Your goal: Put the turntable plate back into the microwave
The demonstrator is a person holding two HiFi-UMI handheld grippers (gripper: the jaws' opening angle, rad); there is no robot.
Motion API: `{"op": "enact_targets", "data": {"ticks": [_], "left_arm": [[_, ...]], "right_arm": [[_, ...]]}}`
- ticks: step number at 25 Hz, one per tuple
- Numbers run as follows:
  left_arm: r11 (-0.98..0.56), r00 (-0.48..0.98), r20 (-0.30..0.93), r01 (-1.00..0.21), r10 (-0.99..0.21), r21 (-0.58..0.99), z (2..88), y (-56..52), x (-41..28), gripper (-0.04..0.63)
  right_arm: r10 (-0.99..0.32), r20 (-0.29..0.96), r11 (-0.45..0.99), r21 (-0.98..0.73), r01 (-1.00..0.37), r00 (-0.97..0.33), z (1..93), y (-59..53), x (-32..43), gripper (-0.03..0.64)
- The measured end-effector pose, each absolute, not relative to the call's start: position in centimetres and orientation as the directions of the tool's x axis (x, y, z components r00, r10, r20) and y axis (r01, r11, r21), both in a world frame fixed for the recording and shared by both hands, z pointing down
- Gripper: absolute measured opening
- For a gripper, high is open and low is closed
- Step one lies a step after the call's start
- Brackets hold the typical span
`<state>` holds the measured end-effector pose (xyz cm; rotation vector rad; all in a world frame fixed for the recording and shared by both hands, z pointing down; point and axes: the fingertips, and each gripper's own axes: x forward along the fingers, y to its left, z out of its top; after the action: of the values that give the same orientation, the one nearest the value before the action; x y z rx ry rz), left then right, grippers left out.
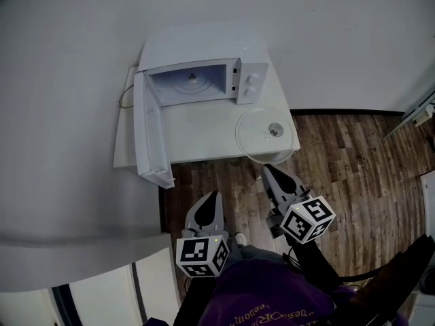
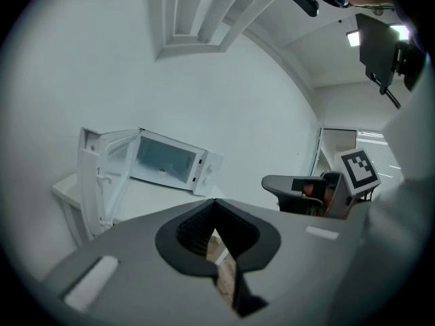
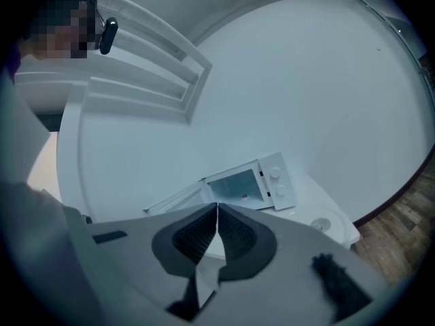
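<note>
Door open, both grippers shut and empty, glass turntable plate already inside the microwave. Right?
No. The head view shows the glass turntable plate lying on the white table in front of the microwave, not inside. The rest holds.

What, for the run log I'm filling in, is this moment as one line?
microwave: door open | turntable plate: on table before microwave, untouched | left gripper: shut, empty | right gripper: shut, empty
</note>
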<state>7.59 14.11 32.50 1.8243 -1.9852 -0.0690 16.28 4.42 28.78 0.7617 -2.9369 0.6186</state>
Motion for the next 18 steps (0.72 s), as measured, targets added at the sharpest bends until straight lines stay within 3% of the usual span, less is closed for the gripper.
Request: {"op": "enact_targets", "data": {"ticks": [18], "left_arm": [[0.009, 0.09, 0.272, -0.94, -0.958, 0.341, 32.2, 6.0, 2.1, 0.005]], "right_arm": [[-0.54, 0.159, 0.748, -0.361, -0.557, -0.827, 28.9, -1.9, 11.0, 0.011]]}}
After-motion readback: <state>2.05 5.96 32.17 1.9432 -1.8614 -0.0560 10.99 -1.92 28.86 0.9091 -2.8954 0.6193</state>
